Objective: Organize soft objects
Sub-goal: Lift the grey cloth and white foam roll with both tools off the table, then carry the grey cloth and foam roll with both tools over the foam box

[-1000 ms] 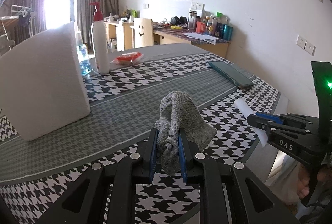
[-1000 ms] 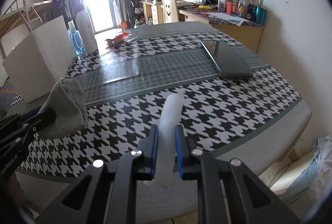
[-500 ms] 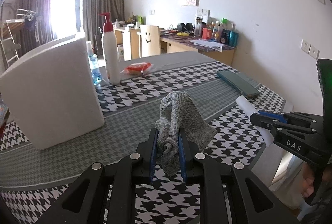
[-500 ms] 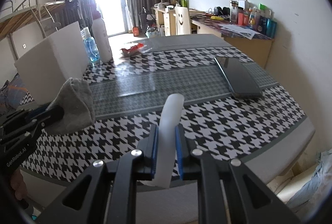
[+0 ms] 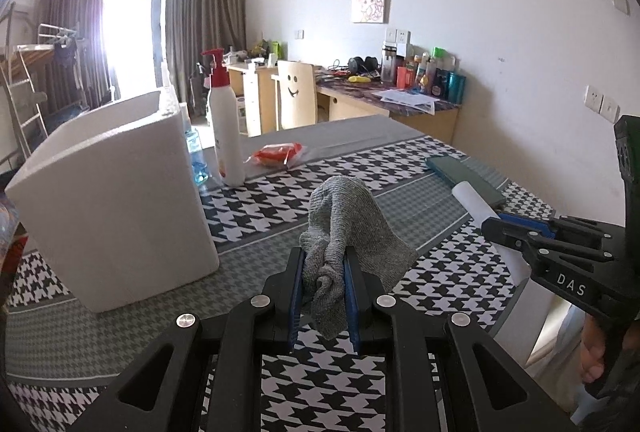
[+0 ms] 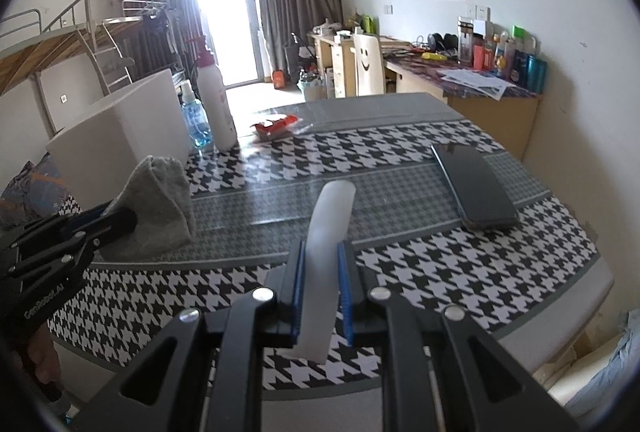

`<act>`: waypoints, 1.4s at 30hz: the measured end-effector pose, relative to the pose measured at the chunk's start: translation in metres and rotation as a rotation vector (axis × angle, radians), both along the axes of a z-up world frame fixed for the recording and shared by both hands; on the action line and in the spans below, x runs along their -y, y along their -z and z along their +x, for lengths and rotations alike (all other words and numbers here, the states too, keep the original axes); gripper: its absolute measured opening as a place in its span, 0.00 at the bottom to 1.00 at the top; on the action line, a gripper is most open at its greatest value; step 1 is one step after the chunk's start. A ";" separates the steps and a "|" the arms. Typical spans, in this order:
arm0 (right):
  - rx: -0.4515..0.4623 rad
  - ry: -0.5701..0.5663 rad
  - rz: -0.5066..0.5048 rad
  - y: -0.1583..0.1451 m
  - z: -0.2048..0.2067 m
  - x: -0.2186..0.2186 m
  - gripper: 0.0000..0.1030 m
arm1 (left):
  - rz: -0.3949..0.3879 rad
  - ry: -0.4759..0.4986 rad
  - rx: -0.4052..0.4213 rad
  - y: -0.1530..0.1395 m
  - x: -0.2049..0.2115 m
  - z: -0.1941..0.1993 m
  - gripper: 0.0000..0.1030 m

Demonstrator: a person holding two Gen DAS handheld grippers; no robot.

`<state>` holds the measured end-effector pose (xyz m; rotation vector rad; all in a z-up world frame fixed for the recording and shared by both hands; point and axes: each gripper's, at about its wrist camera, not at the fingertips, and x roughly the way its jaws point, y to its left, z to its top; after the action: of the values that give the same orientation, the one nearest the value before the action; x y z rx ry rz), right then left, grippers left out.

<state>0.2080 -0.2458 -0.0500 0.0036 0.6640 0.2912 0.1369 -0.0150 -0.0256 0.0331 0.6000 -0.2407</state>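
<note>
My left gripper [image 5: 323, 266] is shut on a grey knitted cloth [image 5: 344, 224], held in the air above the near part of the table; the cloth also shows in the right wrist view [image 6: 160, 200]. My right gripper [image 6: 320, 264] is shut on a white soft roll [image 6: 330, 232], also held above the table; the roll shows in the left wrist view [image 5: 476, 202]. A white foam box [image 5: 116, 204], open at the top, stands on the table to the left; it also shows in the right wrist view [image 6: 120, 136].
The table has a houndstooth cloth [image 5: 280, 192]. A pump bottle [image 5: 226, 128], a blue bottle [image 5: 196, 156] and a red packet [image 5: 278, 154] stand behind the box. A dark flat case [image 6: 474, 186] lies at the right. A desk and chair stand beyond.
Both grippers have risen and tilted, keeping hold of the cloth and the roll. The foam box now shows its open top and sits nearer the middle of the view.
</note>
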 end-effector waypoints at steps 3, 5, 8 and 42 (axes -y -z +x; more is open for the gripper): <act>0.012 -0.009 0.005 -0.005 0.001 -0.002 0.19 | 0.005 0.001 0.012 -0.005 -0.001 0.001 0.19; 0.019 -0.012 0.007 -0.008 0.002 -0.004 0.19 | 0.008 -0.001 0.019 -0.008 -0.001 0.002 0.19; 0.034 -0.021 0.009 -0.012 0.003 -0.006 0.19 | 0.012 -0.006 0.029 -0.013 -0.002 0.002 0.19; 0.140 -0.119 0.036 -0.046 0.021 -0.034 0.19 | 0.027 -0.067 0.108 -0.046 -0.020 0.022 0.19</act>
<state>0.2294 -0.2117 -0.0039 -0.0215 0.5209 0.4140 0.1592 0.0047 0.0200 0.0514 0.4957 -0.1652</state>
